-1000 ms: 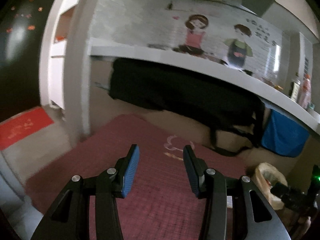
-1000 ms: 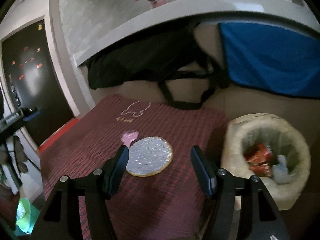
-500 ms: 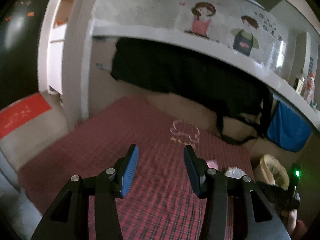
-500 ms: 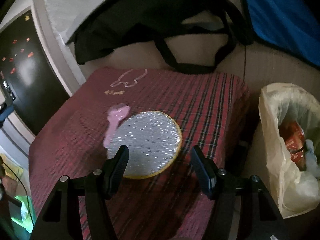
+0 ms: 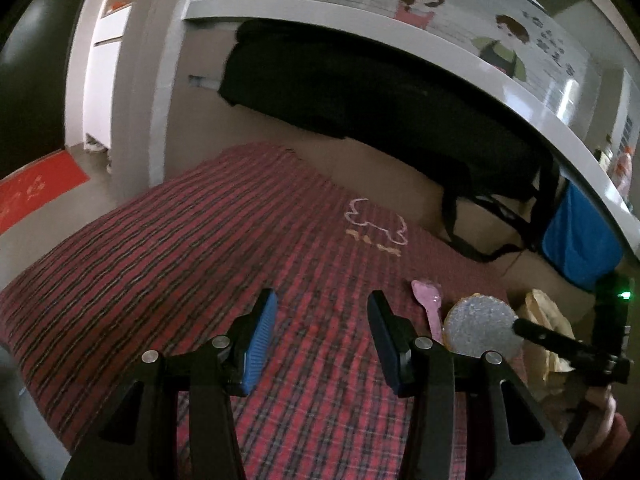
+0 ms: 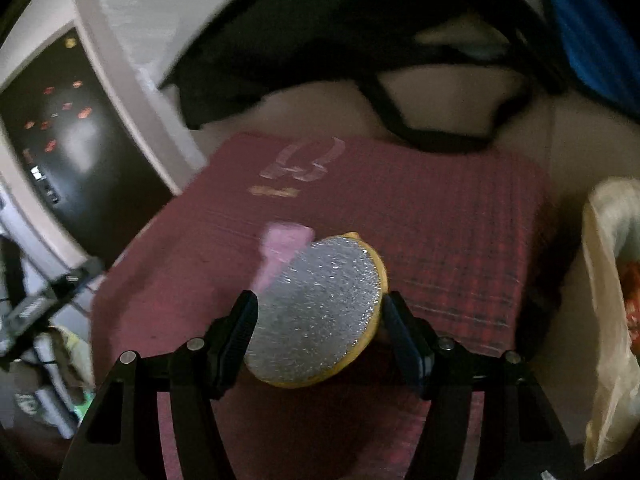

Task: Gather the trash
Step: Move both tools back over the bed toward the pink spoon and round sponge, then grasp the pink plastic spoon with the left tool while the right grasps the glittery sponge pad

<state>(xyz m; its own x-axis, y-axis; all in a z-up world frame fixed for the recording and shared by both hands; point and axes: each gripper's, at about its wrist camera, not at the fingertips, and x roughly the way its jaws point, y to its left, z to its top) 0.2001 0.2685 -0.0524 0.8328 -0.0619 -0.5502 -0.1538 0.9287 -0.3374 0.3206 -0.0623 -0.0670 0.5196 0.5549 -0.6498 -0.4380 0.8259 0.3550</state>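
Note:
A round silver glittery disc with a yellow rim lies on the red plaid cloth. A pink spoon-shaped piece lies at its far left edge. My right gripper is open with its jaws on either side of the disc, low over the cloth. In the left wrist view the disc and the pink piece sit to the right, with the right gripper's finger over the disc. My left gripper is open and empty above the cloth.
A trash bin lined with a pale bag stands right of the cloth, red wrappers inside. A black bag hangs under a white shelf at the back. A blue cloth hangs at the right. A red floor mat lies far left.
My right gripper has moved forward and down, so the disc now sits between its open jaws. My left gripper has tilted down toward the cloth, bringing the disc into its view.

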